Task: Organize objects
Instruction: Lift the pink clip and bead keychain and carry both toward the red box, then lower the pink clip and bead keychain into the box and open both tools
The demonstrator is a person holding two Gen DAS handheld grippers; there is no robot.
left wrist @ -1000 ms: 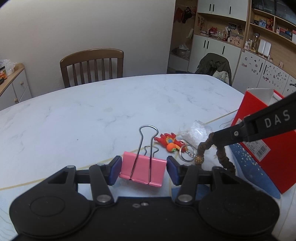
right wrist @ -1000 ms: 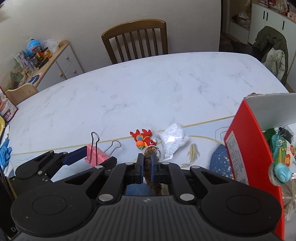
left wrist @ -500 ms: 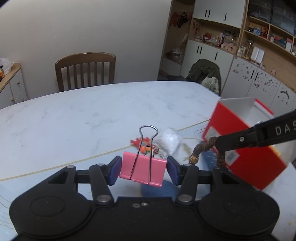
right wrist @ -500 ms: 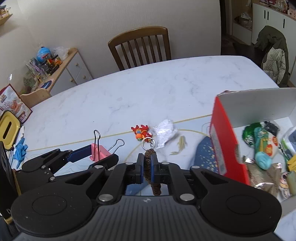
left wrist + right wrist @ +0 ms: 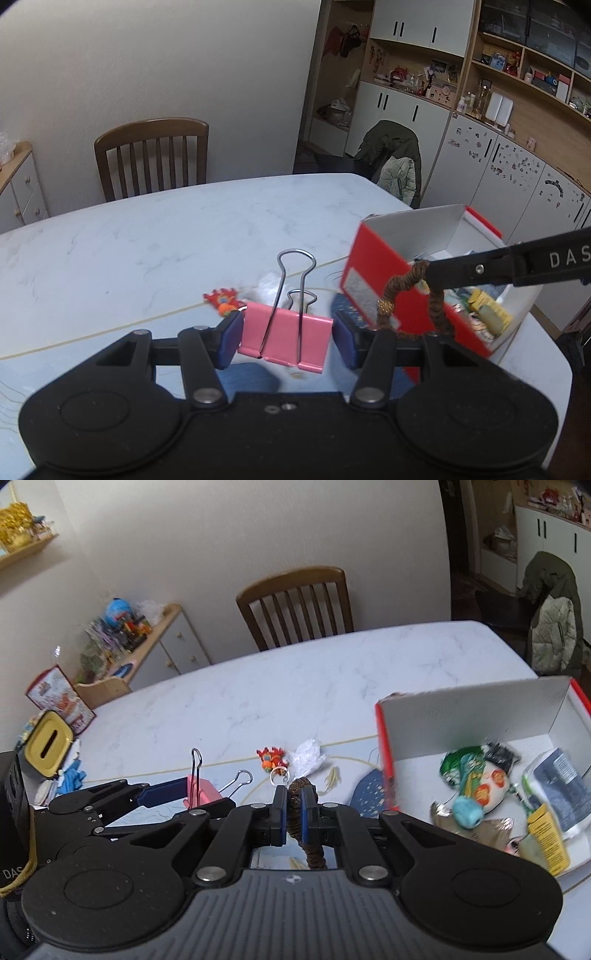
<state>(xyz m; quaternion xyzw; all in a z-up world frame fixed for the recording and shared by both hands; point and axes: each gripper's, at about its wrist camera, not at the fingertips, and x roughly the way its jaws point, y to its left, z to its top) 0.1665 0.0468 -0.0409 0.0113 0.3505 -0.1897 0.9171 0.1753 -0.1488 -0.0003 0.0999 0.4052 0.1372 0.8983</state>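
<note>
Pink binder clip (image 5: 285,340) clamped in left gripper (image 5: 287,336); right gripper (image 5: 293,808) pinches half-hidden brown bracelet (image 5: 303,819).

The left gripper (image 5: 287,334) is raised above the table, its blue pads pressed against a pink binder clip (image 5: 284,341). At its 3 o'clock, the right gripper (image 5: 293,809) pinches a brown hair tie (image 5: 306,834), jaws nearly together.
</note>
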